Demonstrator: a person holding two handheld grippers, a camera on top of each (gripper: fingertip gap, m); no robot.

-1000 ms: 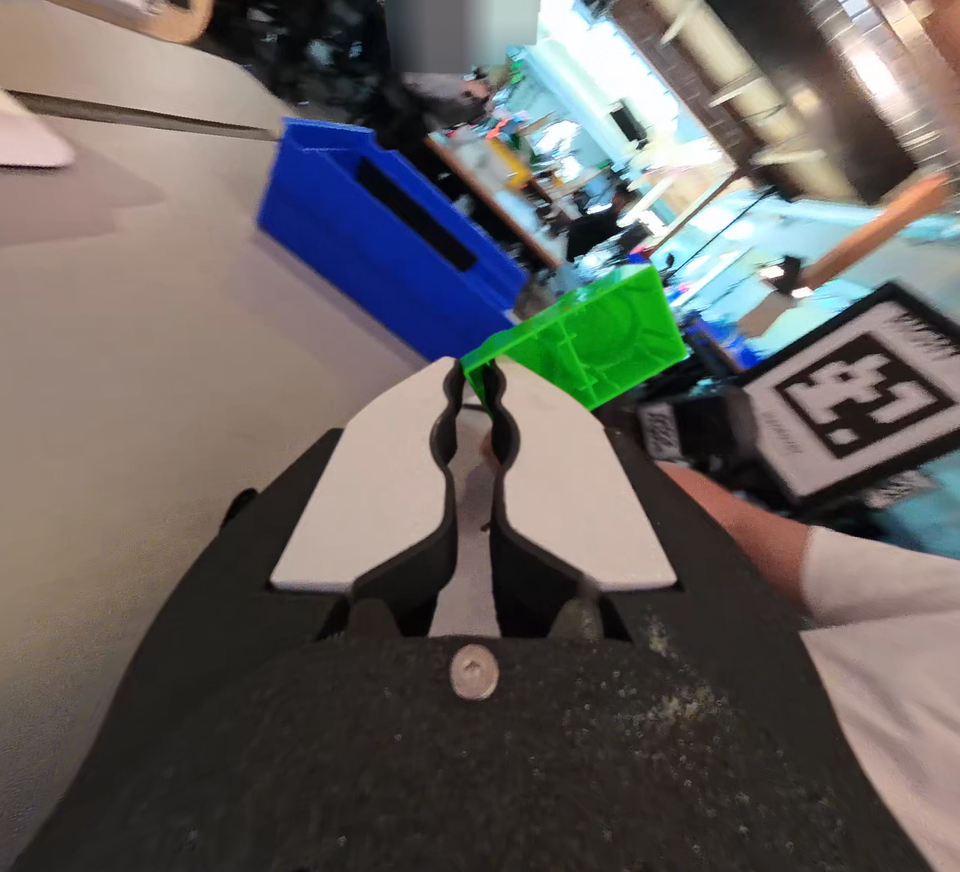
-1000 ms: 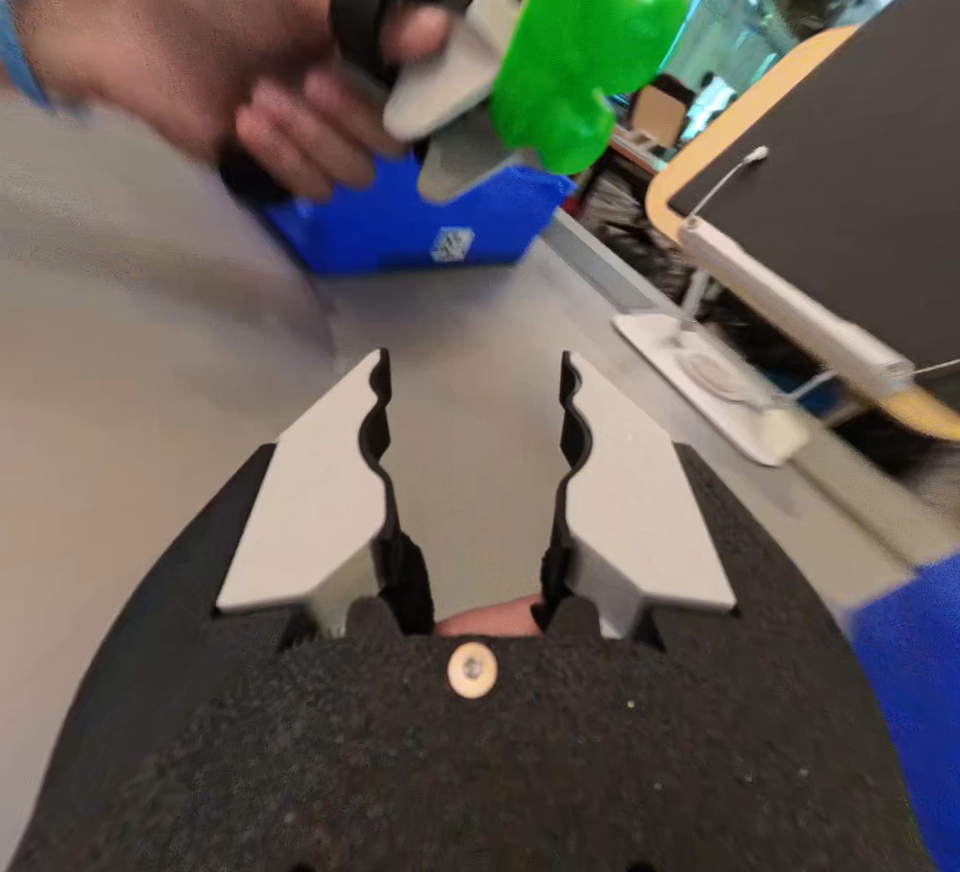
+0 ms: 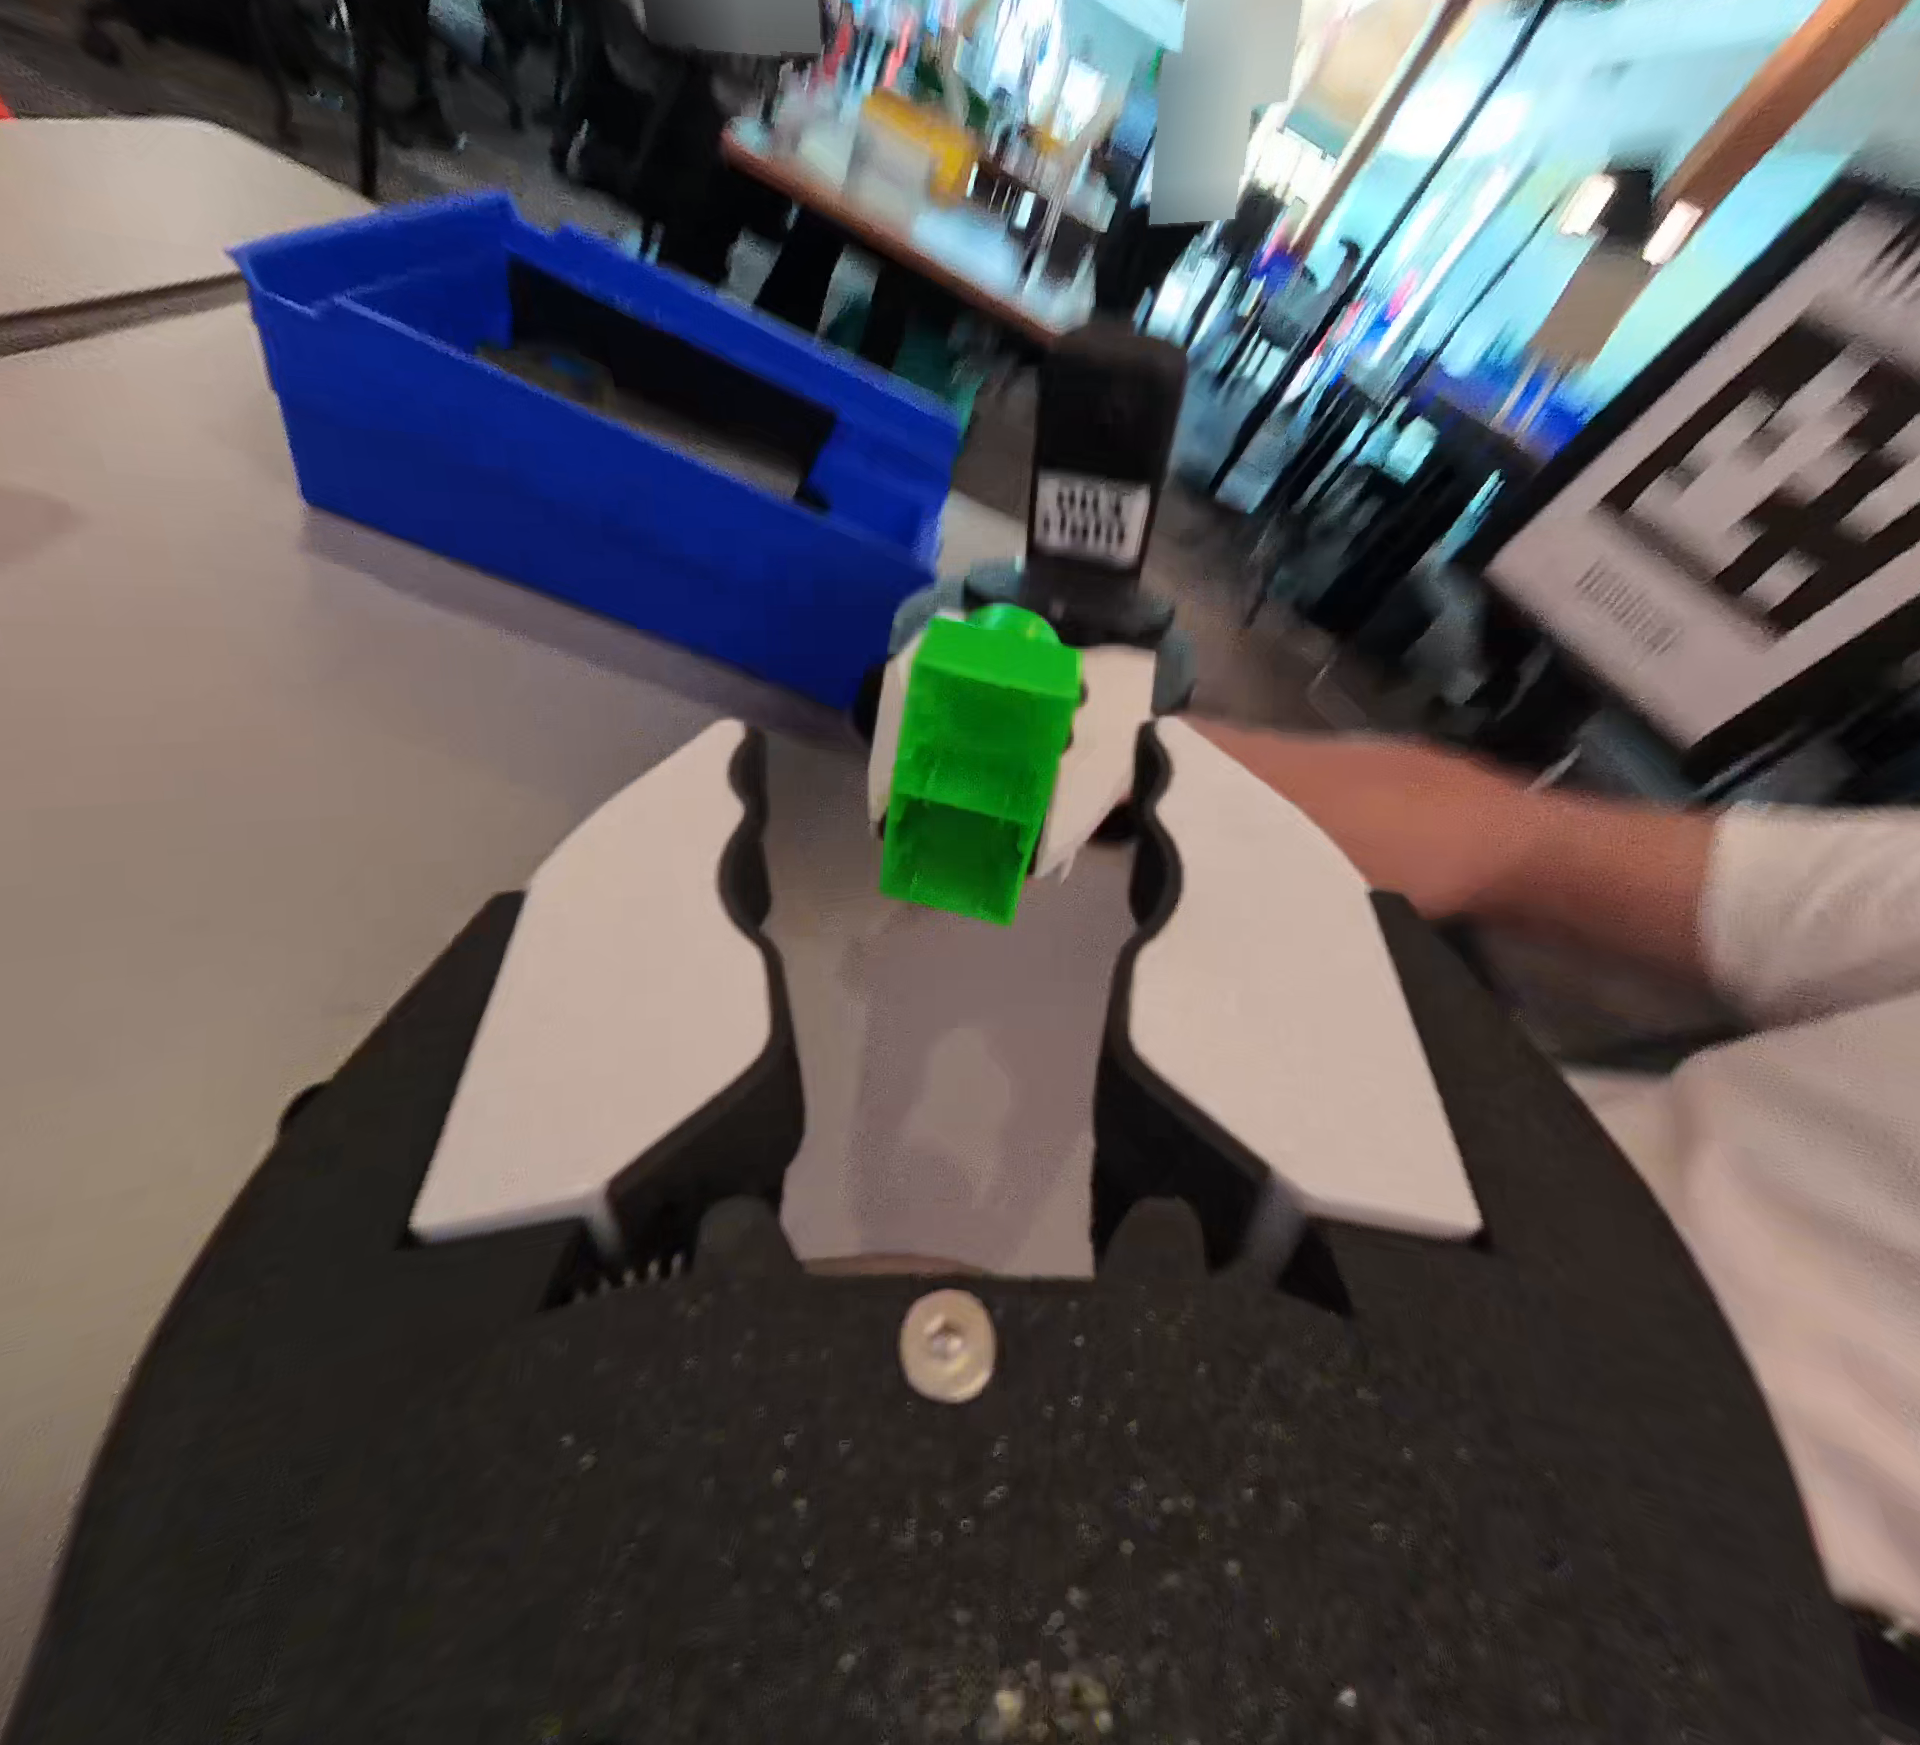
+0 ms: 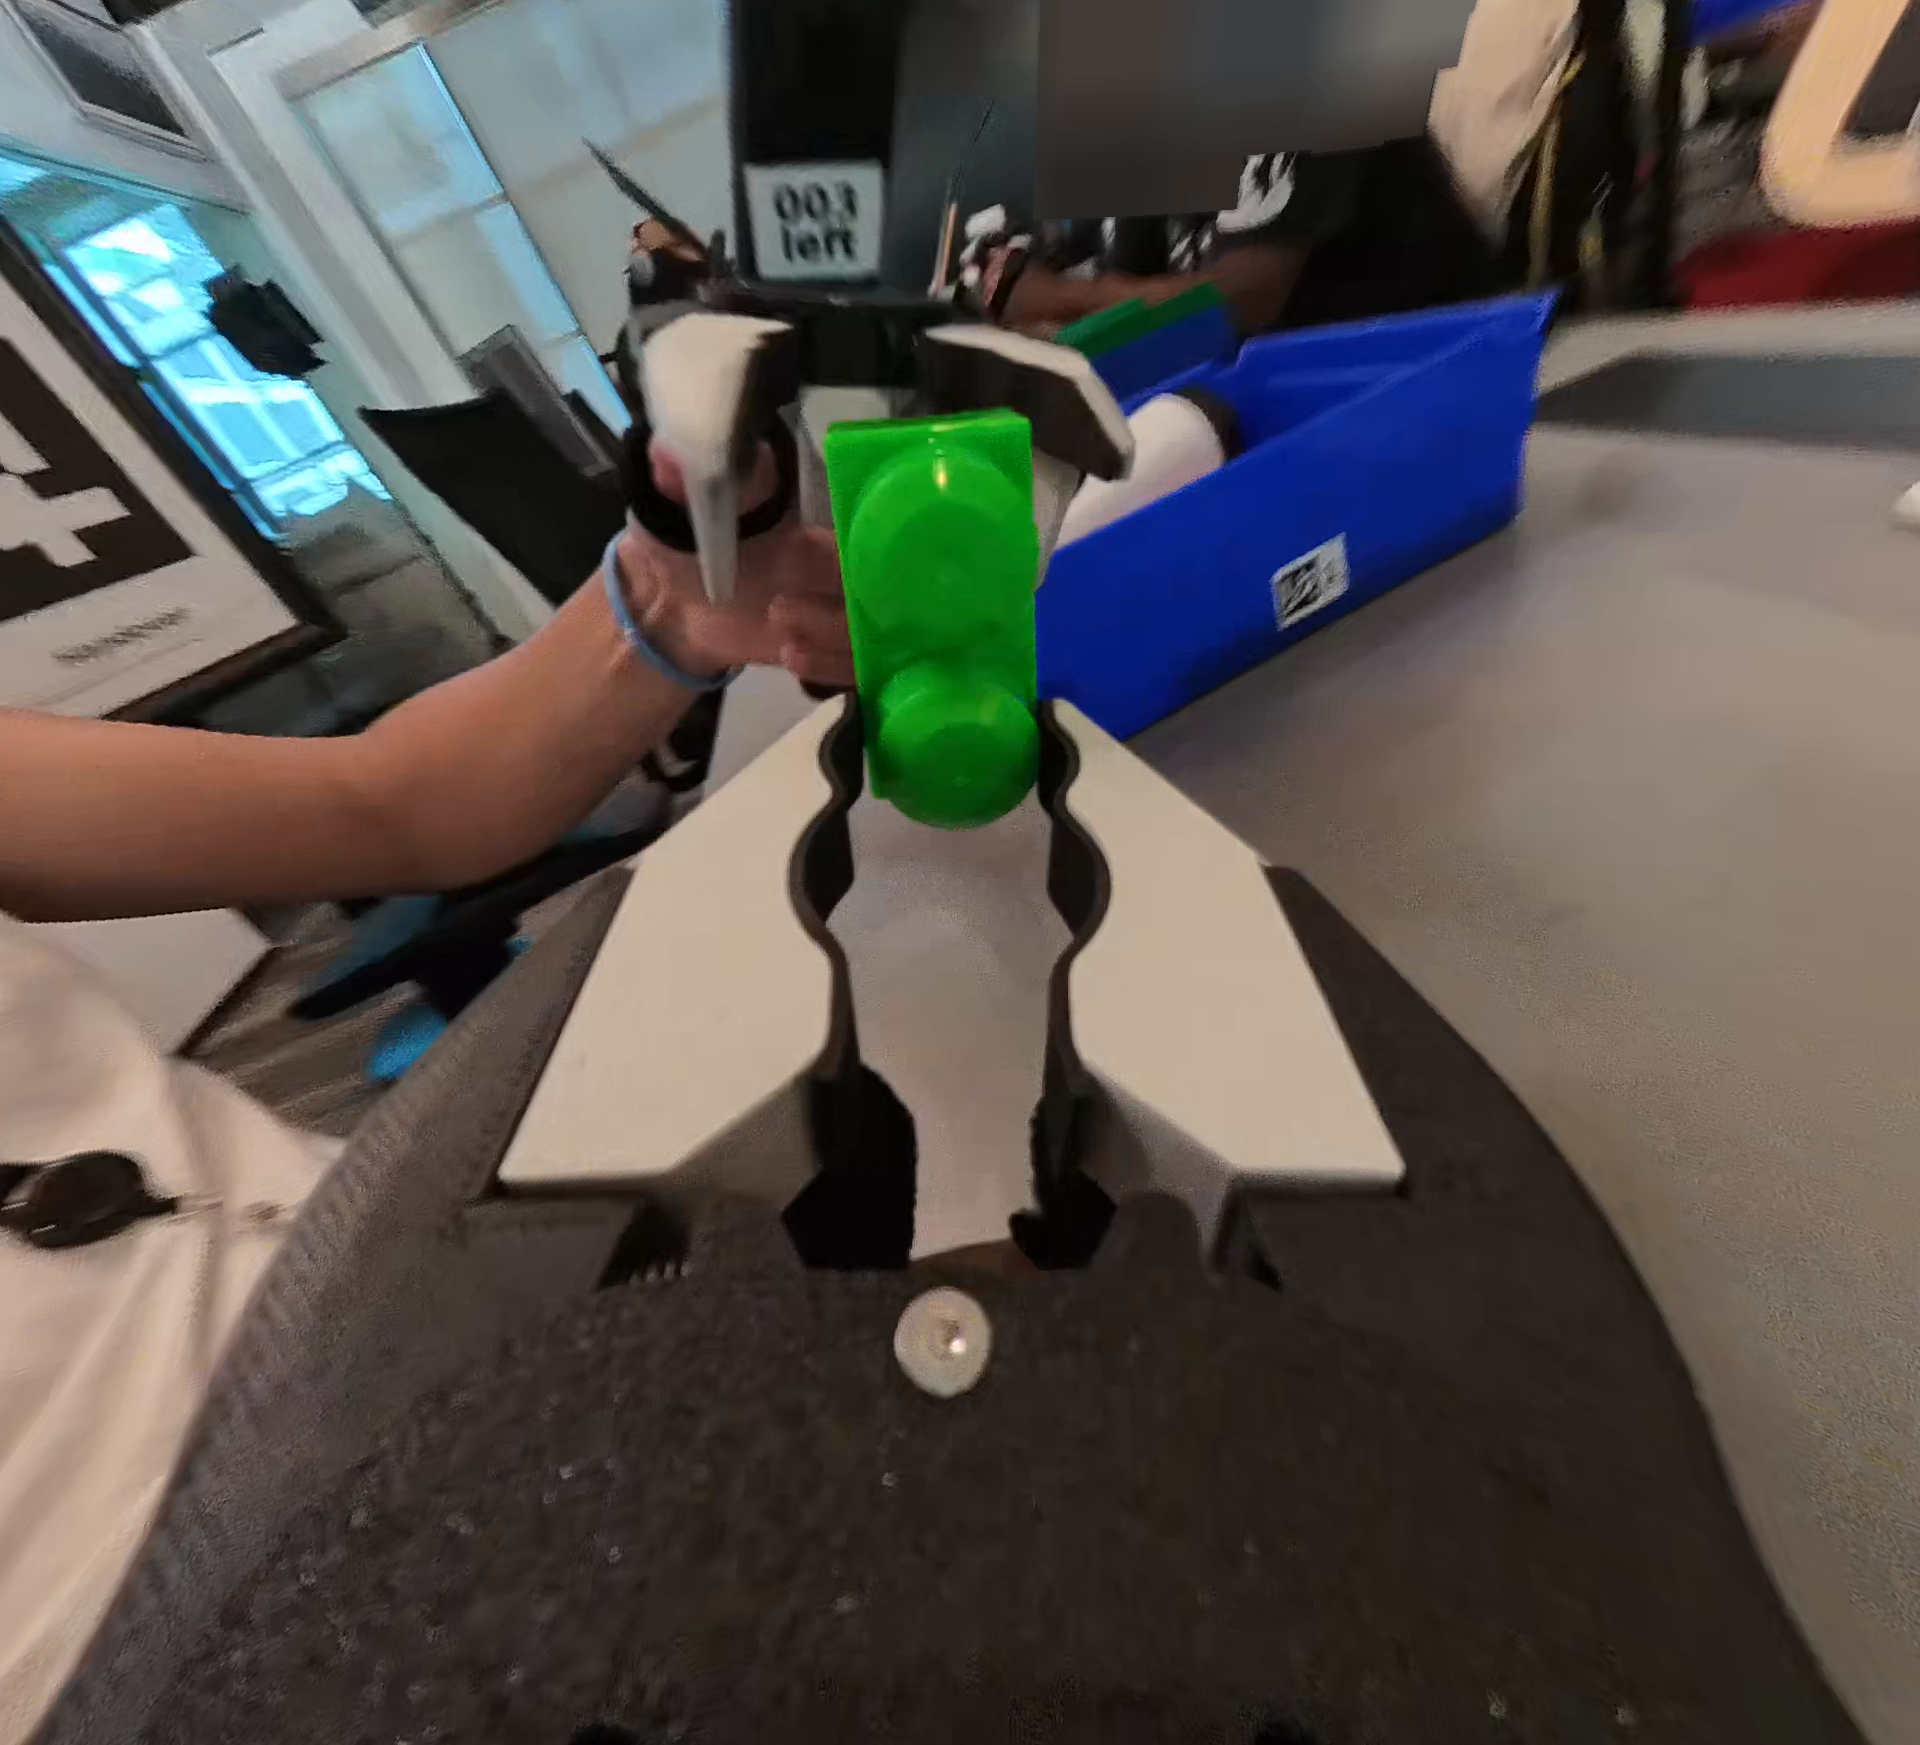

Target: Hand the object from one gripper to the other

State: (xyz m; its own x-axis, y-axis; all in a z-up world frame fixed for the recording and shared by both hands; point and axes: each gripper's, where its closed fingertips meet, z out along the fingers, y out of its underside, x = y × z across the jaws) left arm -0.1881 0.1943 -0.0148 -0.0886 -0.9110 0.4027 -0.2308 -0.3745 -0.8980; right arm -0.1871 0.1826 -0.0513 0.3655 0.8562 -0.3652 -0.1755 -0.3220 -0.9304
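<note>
The left gripper stands spread wide with nothing between its fingers. Just beyond, the right gripper clamps a green block. A blue bin sits far left on the grey table.

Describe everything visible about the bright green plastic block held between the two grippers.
The bright green plastic block is a glossy, toy-brick-like piece: two round studs on one face, open ribbed hollows on the opposite face. It hangs in the air above the grey table, in front of a blue plastic bin. The right gripper has its white fingertips closed on the block's near end. The left gripper is open, its fingers spread on either side without touching it.
</note>
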